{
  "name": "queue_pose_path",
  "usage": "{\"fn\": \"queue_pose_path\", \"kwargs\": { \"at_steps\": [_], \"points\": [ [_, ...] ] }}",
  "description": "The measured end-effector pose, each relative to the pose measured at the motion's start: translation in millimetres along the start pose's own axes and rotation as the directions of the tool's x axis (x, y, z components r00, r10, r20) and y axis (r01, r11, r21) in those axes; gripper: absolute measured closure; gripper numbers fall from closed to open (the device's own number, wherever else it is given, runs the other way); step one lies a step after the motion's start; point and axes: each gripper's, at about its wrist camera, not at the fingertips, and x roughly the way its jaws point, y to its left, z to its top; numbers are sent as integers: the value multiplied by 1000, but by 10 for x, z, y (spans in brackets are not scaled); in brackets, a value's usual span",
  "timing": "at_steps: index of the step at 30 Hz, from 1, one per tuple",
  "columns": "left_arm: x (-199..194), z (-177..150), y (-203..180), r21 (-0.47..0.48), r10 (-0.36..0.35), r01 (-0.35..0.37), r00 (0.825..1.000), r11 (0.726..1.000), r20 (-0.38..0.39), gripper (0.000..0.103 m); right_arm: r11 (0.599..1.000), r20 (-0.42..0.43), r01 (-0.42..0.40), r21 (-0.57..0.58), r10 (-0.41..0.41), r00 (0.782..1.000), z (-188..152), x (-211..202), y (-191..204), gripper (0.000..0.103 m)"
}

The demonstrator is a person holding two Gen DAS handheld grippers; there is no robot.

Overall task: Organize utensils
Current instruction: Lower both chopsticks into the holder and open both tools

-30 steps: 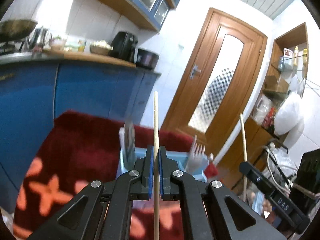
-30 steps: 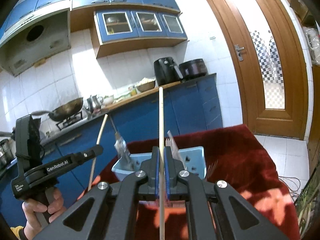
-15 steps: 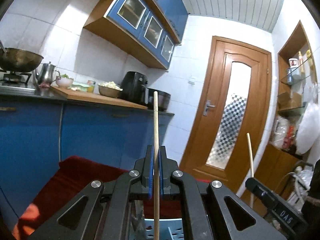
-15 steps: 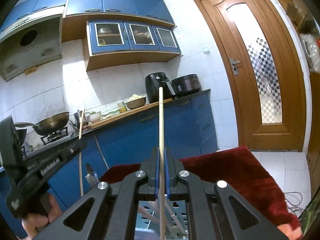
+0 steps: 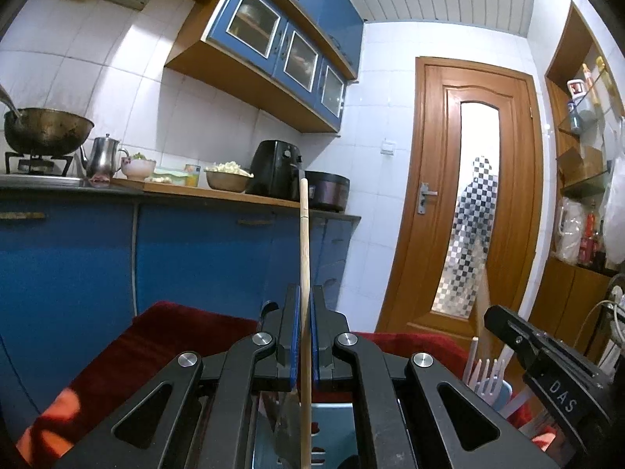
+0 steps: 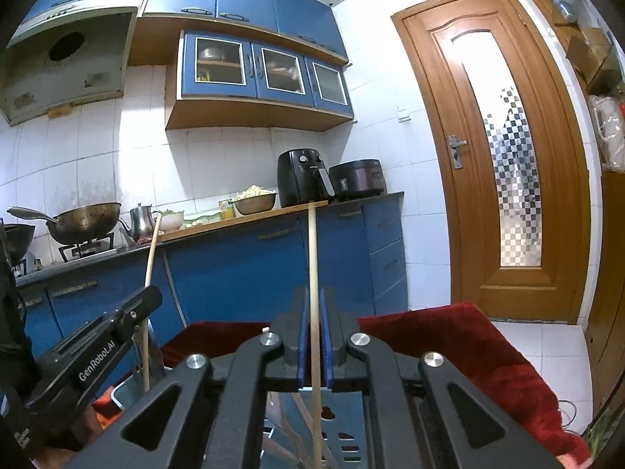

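Wooden chopstick point(image 5: 304, 273) standing upright, pinched between the blue-padded fingers point(image 5: 293, 336) of the left gripper point(image 5: 305, 336); its lower end reaches down over the light blue utensil caddy point(image 5: 336, 430) below the gripper. A second wooden chopstick point(image 6: 313, 293) stands equally upright, pinched by the fingers point(image 6: 301, 346) of the right gripper point(image 6: 313, 346), its lower end likewise inside the caddy point(image 6: 343, 441). Whether either tip touches the caddy floor cannot be told. In the left wrist view, a knife blade point(image 5: 287, 426) stands in the compartment just beside the left chopstick, and white plastic forks point(image 5: 486, 373) rise from the caddy's right end, next to the right gripper's body point(image 5: 547, 371). In the right wrist view, the left gripper point(image 6: 97, 344) appears at the left with its chopstick point(image 6: 150, 273), above the same knife blade point(image 6: 154, 355). The caddy rests on a red floral cloth point(image 6: 468, 351) covering the worktop. Behind: blue base cabinets point(image 5: 78, 254), a wok point(image 6: 86, 221) on a gas burner, a metal teapot point(image 5: 103, 154), a bowl of food point(image 6: 254, 199), a black air fryer point(image 6: 302, 176), a rice cooker point(image 6: 357, 181), blue wall cabinets point(image 6: 254, 66) and a wooden door point(image 6: 500, 156) with patterned glass.
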Motion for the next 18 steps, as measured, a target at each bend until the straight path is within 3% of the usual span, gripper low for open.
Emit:
{"fn": "queue_pose_path", "kwargs": {
  "at_steps": [6,7,9,12,18],
  "points": [
    [-57,-29,-28,14,-19,19,1000,1000,-19,99,999,-42,-29,28,30,999,-15,-63,-28,96],
    [-70,-29,-27,19,-27,27,999,999,-28,98,999,-47,-33,33,35,998,-11,-69,-30,91],
    [-83,-23,-27,20,-36,37,998,999,-42,90,999,-54,-39,37,41,998,5,-99,-19,89],
    [-132,-11,-9,14,-45,46,998,999,-53,70,998,-58,-52,42,55,997,30,-172,4,76],
    [-277,33,2,6,-66,67,996,998,-62,68,996,-67,-68,55,72,995,62,-358,41,74]
  ]
}}
